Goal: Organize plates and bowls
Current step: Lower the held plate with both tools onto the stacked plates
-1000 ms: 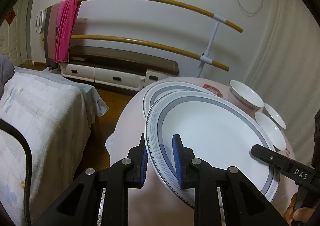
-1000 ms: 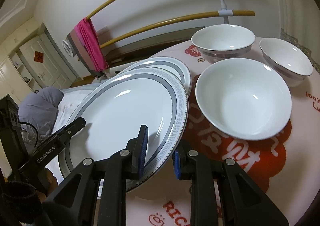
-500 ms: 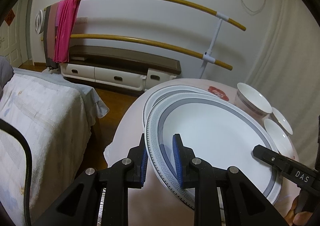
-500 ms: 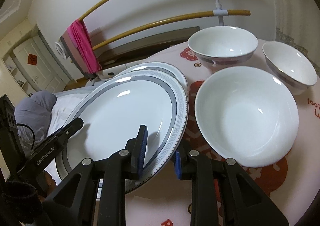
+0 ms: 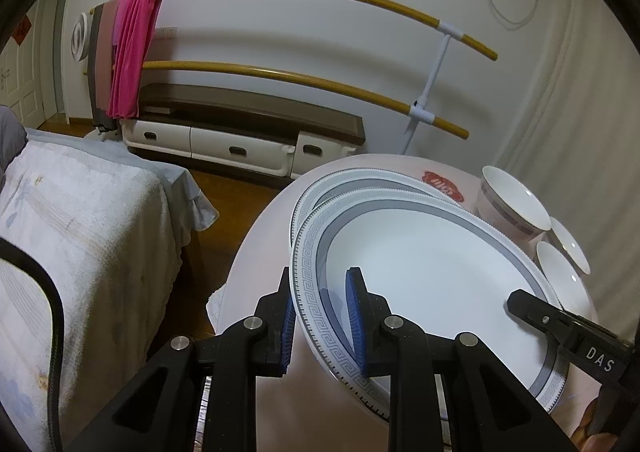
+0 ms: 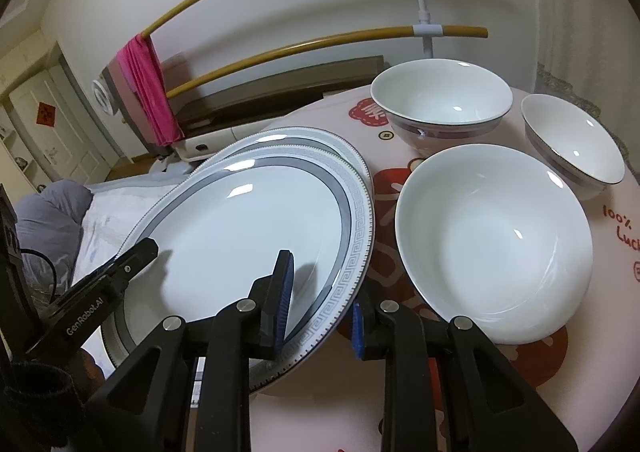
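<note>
A large white plate with a grey patterned rim [image 5: 432,272] [image 6: 248,228] is held above a second matching plate [image 5: 360,182] [image 6: 320,138] on the round table. My left gripper [image 5: 322,316] is shut on the upper plate's left rim. My right gripper [image 6: 320,300] straddles its right rim with the jaws a little apart around it. A large white bowl [image 6: 492,240] sits right of the plates, with two smaller grey-banded bowls [image 6: 440,104] [image 6: 572,148] behind it. The bowls also show in the left wrist view [image 5: 512,204].
The table has a pink cloth with red prints [image 6: 600,312]. A bed [image 5: 80,236] stands left of the table. A low cabinet [image 5: 240,132] and a rack of yellow bars with a pink towel [image 5: 130,56] stand along the wall.
The held plate has moved toward the far plate and now overlaps most of it. The right gripper's jaws have spread wider around the rim.
</note>
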`<state>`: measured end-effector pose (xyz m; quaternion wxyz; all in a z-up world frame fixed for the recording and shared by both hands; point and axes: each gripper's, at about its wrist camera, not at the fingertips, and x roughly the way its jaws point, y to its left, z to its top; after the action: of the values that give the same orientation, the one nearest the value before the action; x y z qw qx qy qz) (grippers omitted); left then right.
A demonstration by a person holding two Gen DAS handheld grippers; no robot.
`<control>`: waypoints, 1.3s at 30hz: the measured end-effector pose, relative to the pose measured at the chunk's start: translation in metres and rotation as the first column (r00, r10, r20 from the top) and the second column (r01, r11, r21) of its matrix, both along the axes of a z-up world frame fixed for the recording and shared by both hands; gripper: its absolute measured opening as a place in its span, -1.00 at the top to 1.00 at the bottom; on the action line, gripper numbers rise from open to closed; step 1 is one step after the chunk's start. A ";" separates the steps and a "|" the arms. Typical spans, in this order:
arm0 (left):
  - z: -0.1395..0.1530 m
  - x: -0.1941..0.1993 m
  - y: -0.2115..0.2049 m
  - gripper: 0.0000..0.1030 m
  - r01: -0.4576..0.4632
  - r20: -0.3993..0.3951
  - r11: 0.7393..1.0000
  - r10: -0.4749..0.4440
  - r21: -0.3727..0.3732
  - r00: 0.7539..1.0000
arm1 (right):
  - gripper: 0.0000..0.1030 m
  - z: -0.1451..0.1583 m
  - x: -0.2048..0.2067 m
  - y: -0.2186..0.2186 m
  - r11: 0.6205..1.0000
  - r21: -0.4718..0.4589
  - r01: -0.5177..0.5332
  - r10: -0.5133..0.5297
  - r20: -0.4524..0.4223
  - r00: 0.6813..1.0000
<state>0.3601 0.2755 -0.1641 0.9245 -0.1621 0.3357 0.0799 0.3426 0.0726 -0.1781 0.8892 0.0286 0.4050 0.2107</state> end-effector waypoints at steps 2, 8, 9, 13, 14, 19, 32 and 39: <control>0.000 0.000 0.001 0.61 0.001 -0.003 1.000 -0.001 -0.004 1.000 | 0.50 0.000 0.001 0.001 1.000 -0.013 0.007 -0.007 0.000 1.000; 0.001 0.002 0.004 0.61 0.003 -0.010 1.000 -0.003 -0.011 1.000 | 0.50 0.000 0.002 0.005 0.998 -0.048 0.032 -0.033 -0.001 0.999; 0.001 0.002 0.005 0.61 0.002 -0.011 1.000 -0.002 -0.017 1.000 | 0.50 -0.001 0.002 0.006 0.998 -0.052 0.037 -0.037 -0.002 0.999; 0.001 0.004 0.009 0.61 0.008 -0.012 1.000 -0.008 -0.029 1.000 | 0.50 -0.002 0.003 0.008 0.997 -0.060 0.051 -0.051 -0.004 0.999; 0.001 0.003 0.010 0.61 0.010 -0.012 0.999 -0.011 -0.035 1.000 | 0.49 -0.002 0.003 0.008 0.997 -0.062 0.054 -0.054 -0.004 0.999; 0.003 0.002 0.013 0.60 0.008 -0.014 0.999 -0.008 -0.036 1.000 | 0.47 -0.004 0.004 0.009 0.995 -0.069 0.065 -0.065 -0.002 0.998; 0.005 0.003 0.018 0.61 0.014 -0.019 0.999 -0.015 -0.050 1.000 | 0.40 -0.006 -0.001 0.013 0.993 -0.086 0.085 -0.083 0.028 0.996; 0.007 -0.001 0.019 0.61 0.015 -0.010 0.998 -0.015 -0.054 1.000 | 0.38 -0.007 -0.003 0.011 0.994 -0.055 0.090 -0.089 0.020 0.996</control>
<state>0.3594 0.2942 -0.1567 0.9186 -0.1842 0.3437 0.0647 0.3391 0.0832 -0.1850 0.9018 0.0203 0.4013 0.1594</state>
